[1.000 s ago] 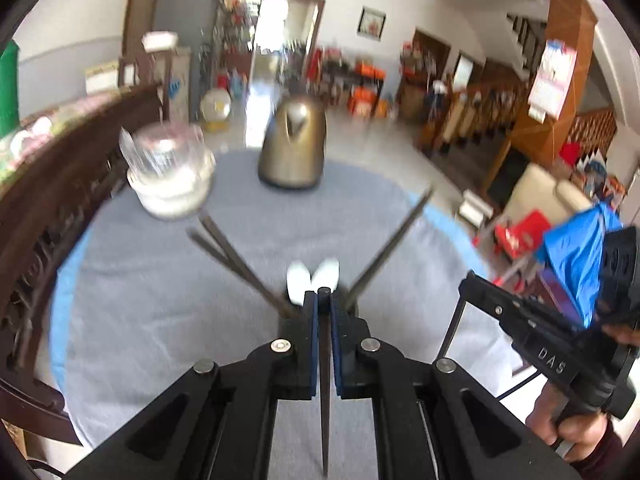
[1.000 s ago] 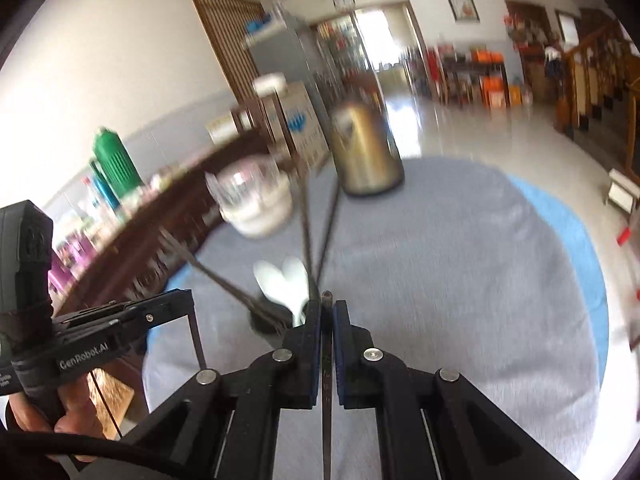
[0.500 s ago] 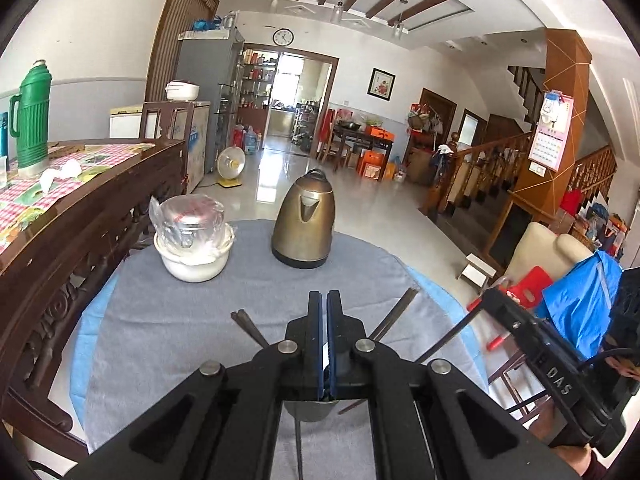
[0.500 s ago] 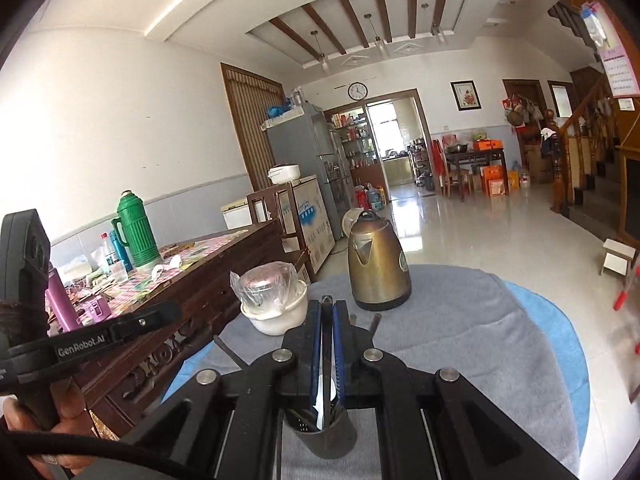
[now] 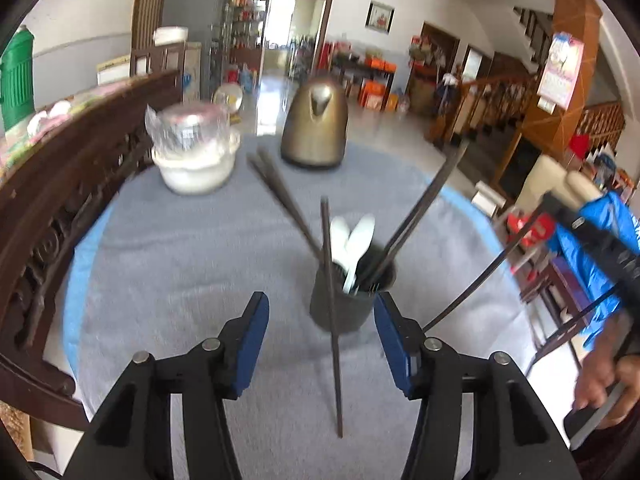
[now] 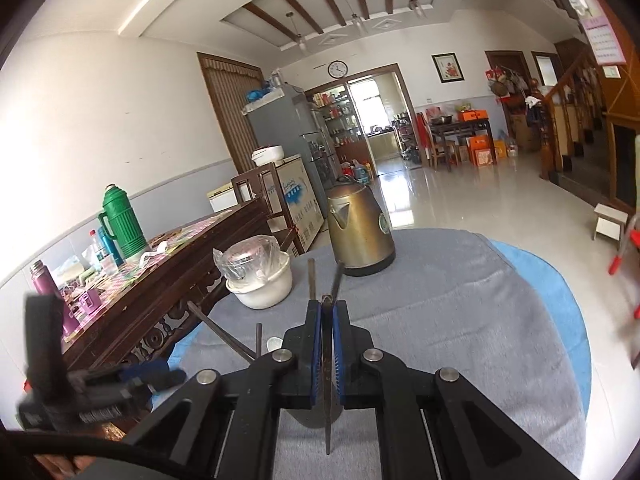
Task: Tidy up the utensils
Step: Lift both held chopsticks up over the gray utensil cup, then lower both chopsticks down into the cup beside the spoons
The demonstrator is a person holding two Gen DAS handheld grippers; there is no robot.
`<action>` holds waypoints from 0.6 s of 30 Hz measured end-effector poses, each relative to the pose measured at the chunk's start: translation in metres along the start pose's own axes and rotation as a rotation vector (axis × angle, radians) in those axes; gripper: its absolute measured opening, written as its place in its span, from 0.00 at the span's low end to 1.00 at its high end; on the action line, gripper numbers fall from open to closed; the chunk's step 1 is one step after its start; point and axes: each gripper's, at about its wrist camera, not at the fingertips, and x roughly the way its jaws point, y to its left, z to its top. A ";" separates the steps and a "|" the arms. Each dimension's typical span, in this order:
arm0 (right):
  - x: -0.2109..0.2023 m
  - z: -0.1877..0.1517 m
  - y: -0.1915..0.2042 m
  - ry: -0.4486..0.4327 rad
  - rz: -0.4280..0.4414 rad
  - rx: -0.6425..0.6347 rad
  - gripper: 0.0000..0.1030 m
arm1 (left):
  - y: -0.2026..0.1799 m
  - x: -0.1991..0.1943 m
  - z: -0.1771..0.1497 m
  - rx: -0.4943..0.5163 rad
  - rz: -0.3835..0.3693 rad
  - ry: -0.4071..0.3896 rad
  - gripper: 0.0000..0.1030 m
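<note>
A dark utensil cup (image 5: 352, 296) stands on the grey table cloth (image 5: 180, 264). It holds several dark chopsticks (image 5: 280, 192) and two white spoons (image 5: 352, 236). My left gripper (image 5: 320, 340) is open, just in front of the cup. A loose dark chopstick (image 5: 332, 320) hangs between its jaws, free of both pads. My right gripper (image 6: 327, 340) is shut on a thin dark chopstick (image 6: 328, 400), held above the cup, which is mostly hidden behind it. Chopstick tips (image 6: 312, 280) stick up past its fingers.
A bronze kettle (image 5: 314, 124) stands at the back of the table, also in the right wrist view (image 6: 358, 232). A white bowl with a plastic-wrapped lid (image 5: 194, 152) sits back left. A dark wooden sideboard (image 5: 60, 184) runs along the left edge.
My left gripper has opened and let go of its chopstick, and has tilted down toward the cup. My right gripper stays shut on its chopstick and has hardly moved.
</note>
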 end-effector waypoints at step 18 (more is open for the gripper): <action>-0.022 -0.020 -0.020 0.014 -0.017 0.012 0.06 | -0.009 0.086 0.011 0.003 -0.076 0.169 0.54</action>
